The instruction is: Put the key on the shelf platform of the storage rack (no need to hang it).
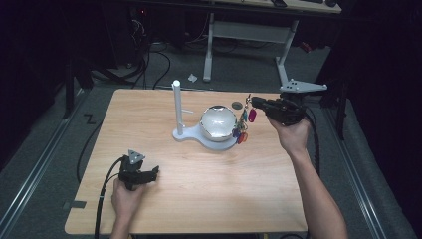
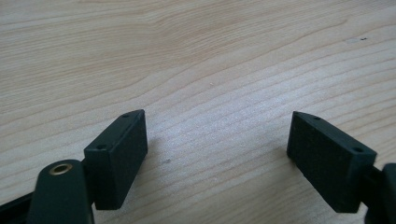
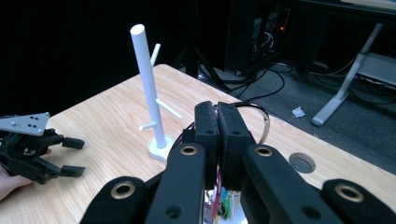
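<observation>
A bunch of keys with coloured tags (image 1: 244, 124) hangs from my right gripper (image 1: 255, 103), just right of a shiny round bowl (image 1: 218, 122). The bowl sits on the base of a white stand whose upright post (image 1: 176, 107) carries short side pegs. In the right gripper view my right gripper (image 3: 217, 122) is shut on the metal key ring (image 3: 265, 122), and the coloured tags (image 3: 222, 198) dangle below it. The post (image 3: 147, 88) rises beyond. My left gripper (image 1: 152, 174) rests on the table at the front left. Its fingers (image 2: 116, 154) stand wide open over bare wood.
The wooden table (image 1: 209, 194) has a round cable hole (image 1: 237, 105) behind the bowl. Beyond the far edge are a desk frame (image 1: 249, 35) and cables on the floor. Dark space lies to both sides.
</observation>
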A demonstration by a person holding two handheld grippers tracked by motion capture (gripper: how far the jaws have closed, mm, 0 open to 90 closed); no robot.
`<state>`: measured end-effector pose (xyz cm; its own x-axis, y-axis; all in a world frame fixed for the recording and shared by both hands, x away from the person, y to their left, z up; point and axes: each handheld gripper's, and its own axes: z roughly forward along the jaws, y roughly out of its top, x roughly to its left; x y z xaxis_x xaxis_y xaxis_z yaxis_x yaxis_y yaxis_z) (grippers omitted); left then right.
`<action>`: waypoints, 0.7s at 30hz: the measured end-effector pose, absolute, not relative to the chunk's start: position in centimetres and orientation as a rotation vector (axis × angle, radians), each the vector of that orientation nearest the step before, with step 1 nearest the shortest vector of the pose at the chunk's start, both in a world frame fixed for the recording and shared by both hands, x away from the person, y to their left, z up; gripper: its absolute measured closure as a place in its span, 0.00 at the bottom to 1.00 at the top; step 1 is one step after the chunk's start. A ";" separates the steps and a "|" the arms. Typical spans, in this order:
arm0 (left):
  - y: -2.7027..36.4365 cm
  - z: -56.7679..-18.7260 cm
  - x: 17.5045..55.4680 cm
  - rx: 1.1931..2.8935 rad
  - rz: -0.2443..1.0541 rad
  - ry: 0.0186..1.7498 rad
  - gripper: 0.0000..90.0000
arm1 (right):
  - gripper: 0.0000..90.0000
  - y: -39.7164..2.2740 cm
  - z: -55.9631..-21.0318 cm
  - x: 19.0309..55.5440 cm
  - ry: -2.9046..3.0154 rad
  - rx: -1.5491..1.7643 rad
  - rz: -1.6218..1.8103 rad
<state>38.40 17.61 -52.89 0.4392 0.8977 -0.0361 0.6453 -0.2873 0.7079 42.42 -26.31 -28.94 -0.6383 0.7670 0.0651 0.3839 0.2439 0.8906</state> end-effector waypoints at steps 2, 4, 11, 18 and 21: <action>17.6 -52.9 38.4 2.035 0.493 1.291 0.23 | 0.99 -26.0 -28.9 42.7 2.139 1.053 1.363; 17.6 -52.9 38.4 2.035 0.493 1.291 0.23 | 0.99 -25.6 -28.7 43.1 2.143 1.045 1.363; 17.6 -52.9 38.4 2.036 0.492 1.291 0.23 | 0.99 -24.5 -28.6 44.0 2.160 1.044 1.353; 17.6 -52.9 38.4 2.037 0.493 1.291 0.23 | 0.99 -23.4 -29.2 45.3 2.176 1.049 1.351; 17.6 -52.9 38.4 2.036 0.492 1.291 0.23 | 0.99 -23.0 -29.6 45.7 2.180 1.055 1.343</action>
<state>38.39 17.61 -52.89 0.4395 0.8975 -0.0363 0.6454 -0.2874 0.7077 45.69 -22.99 -29.56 -0.6509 0.7559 0.0702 0.4029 0.2655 0.8759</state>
